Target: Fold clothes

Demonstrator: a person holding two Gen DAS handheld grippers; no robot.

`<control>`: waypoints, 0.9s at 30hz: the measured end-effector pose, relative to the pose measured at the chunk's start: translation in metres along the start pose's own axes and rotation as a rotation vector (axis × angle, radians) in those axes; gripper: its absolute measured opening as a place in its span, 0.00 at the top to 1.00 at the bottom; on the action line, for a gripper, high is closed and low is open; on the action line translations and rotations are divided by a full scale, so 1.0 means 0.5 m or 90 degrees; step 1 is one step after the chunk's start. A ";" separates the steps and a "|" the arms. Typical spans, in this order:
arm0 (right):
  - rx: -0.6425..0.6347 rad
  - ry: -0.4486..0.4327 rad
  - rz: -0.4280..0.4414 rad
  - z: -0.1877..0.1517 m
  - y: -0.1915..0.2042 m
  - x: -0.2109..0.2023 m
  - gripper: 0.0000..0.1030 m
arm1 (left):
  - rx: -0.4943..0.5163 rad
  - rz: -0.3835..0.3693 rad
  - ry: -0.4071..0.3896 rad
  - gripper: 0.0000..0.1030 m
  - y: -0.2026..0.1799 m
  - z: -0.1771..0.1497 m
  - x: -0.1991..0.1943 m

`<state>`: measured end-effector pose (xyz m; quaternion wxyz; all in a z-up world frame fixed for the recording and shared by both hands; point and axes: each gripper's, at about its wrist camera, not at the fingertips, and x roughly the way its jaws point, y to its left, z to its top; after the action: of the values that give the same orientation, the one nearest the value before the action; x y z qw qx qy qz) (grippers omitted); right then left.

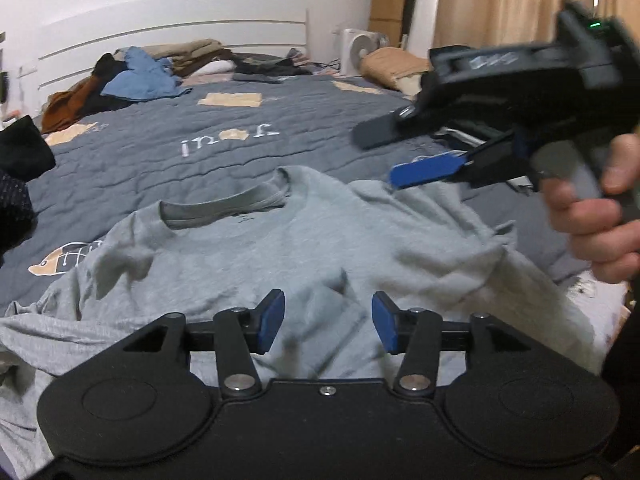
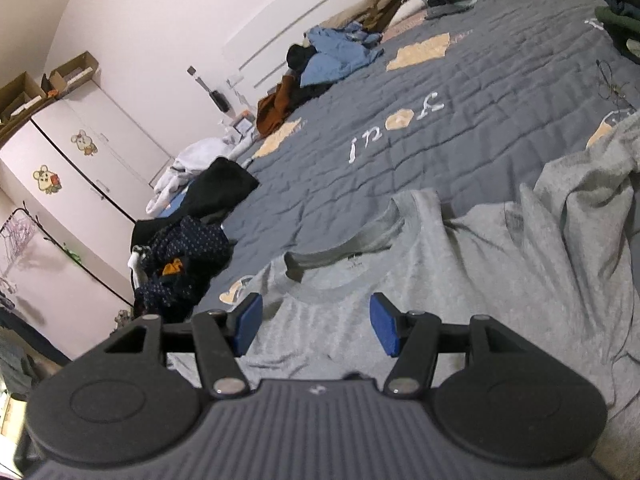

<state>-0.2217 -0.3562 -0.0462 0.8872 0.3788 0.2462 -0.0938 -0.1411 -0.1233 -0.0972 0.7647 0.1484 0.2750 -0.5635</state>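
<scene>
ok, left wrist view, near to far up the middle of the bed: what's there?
left gripper → grey T-shirt → its collar → grey quilt with white lettering → blue garment in the clothes pile → white headboard.

Grey shirt (image 1: 280, 248) spread rumpled on blue quilt (image 1: 224, 128), left gripper (image 1: 328, 322) parted above it, right gripper (image 1: 400, 152) parted near its shoulder, hand (image 1: 600, 216) gripping

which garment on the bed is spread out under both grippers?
The grey T-shirt, collar facing the headboard. The blue shirt, the brown garment and the rest sit crumpled in piles further away.
</scene>
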 end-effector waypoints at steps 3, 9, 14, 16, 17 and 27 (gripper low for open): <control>0.011 0.021 0.001 -0.008 -0.004 0.013 0.43 | -0.019 0.005 -0.016 0.53 0.000 0.003 -0.023; 0.050 0.071 0.012 -0.033 -0.013 0.047 0.43 | -0.121 0.050 -0.079 0.42 0.044 0.016 -0.078; 0.046 0.095 0.020 -0.056 -0.003 0.069 0.43 | -0.177 0.072 -0.112 0.41 0.085 0.025 -0.095; 0.044 0.099 0.016 -0.058 -0.002 0.077 0.43 | -0.192 0.077 -0.113 0.41 0.097 0.026 -0.094; 0.043 0.100 0.014 -0.060 -0.001 0.081 0.43 | -0.198 0.082 -0.114 0.41 0.101 0.024 -0.093; 0.037 0.128 -0.008 -0.074 -0.005 0.118 0.47 | -0.217 0.090 -0.109 0.41 0.122 0.018 -0.088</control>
<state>-0.1854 -0.3303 -0.0996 0.8459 0.4105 0.3337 -0.0679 -0.0906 -0.0741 -0.0692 0.8371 -0.0127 0.2895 -0.4640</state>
